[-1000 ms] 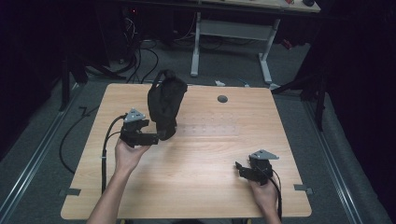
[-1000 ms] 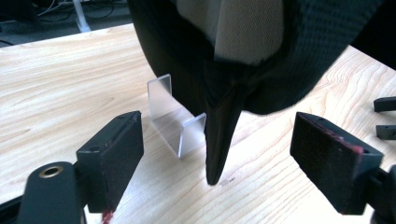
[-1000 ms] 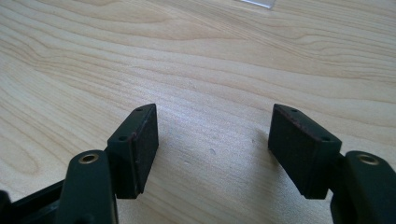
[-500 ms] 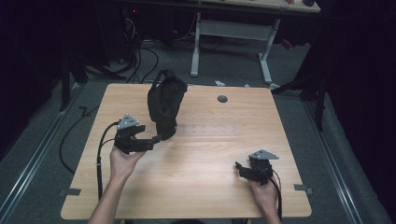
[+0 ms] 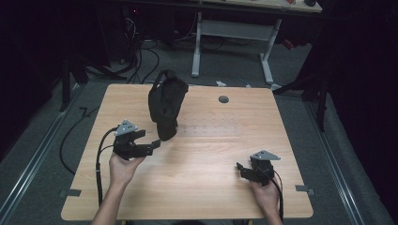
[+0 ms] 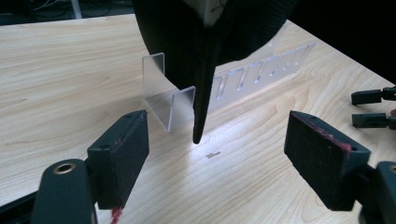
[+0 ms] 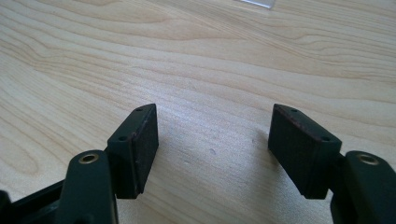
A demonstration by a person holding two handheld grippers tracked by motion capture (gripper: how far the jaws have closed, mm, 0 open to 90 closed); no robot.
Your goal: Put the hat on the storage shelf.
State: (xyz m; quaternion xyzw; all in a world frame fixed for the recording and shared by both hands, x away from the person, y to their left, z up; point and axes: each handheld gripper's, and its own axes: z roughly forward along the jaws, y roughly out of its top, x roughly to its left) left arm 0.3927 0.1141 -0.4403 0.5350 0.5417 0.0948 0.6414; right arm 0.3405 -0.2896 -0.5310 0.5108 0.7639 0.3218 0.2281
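A black cap (image 5: 166, 105) stands on a clear acrylic stand (image 6: 170, 105) at the table's back middle. Its brim tip (image 6: 201, 116) points down at the wood. My left gripper (image 5: 155, 144) lies just left and in front of the cap, aimed at it. In the left gripper view the brim tip hangs ahead of the left gripper (image 6: 219, 135), between the lines of its pads (image 6: 130, 140) and untouched by them. Those jaws have just been closing a little and still stand wide. My right gripper (image 5: 239, 168) rests at the front right, open over bare wood (image 7: 212, 135).
A clear slotted strip (image 5: 209, 130) lies flat on the wooden table (image 5: 197, 187), running right from the stand. A round grey cable hole (image 5: 223, 99) sits near the back edge. Cables trail off the table's left side to the floor.
My left hand has drawn back from the cap, toward the left and the front edge. The cap and my right hand have not moved.
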